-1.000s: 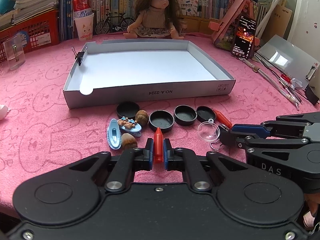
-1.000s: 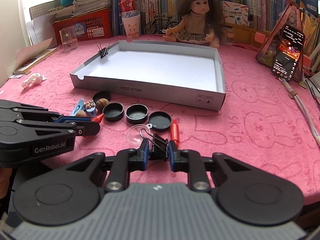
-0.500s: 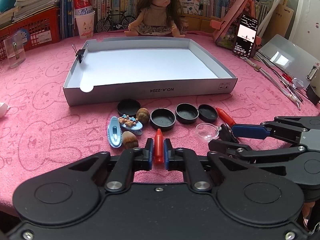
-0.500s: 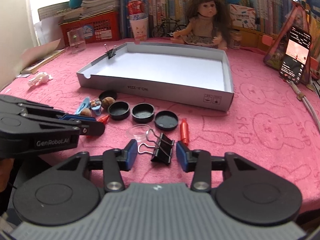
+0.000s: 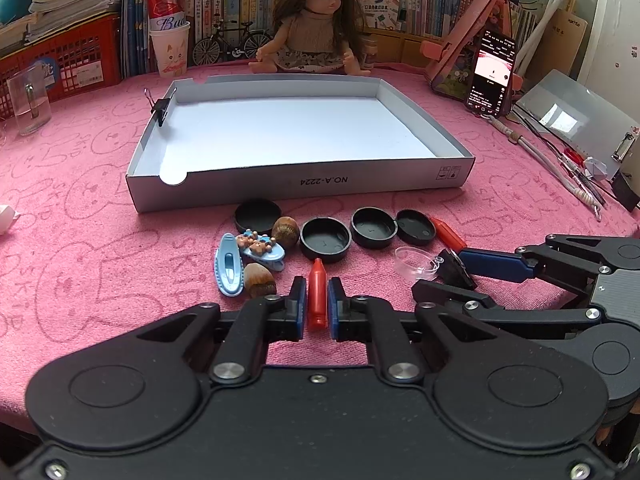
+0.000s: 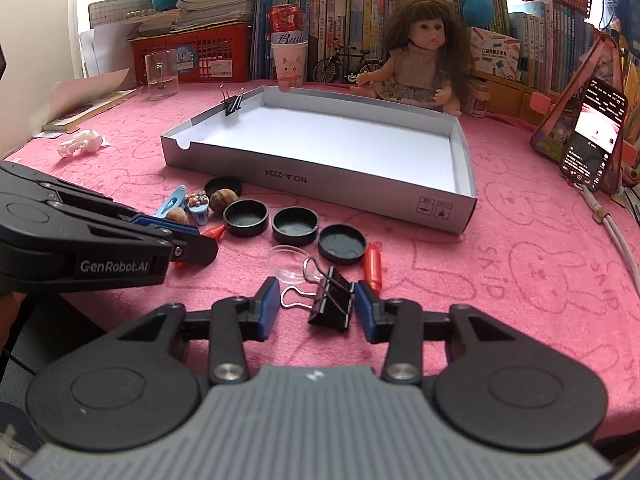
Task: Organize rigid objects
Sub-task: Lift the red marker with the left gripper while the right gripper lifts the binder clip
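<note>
Right tongs (image 6: 316, 308): one second ago clamped on the black binder clip (image 6: 332, 304); since released, the jaws now stand wide apart with gaps on either side of the clip. The clip has dropped onto the pink worktop (image 6: 520, 280) and lies tilted between the fingers, its wire handles toward the left finger.

Left tongs (image 5: 317, 304): previously pressed against the red crayon (image 5: 317, 300); a narrow gap now shows on both sides of the crayon, so the grip has slackened.
</note>
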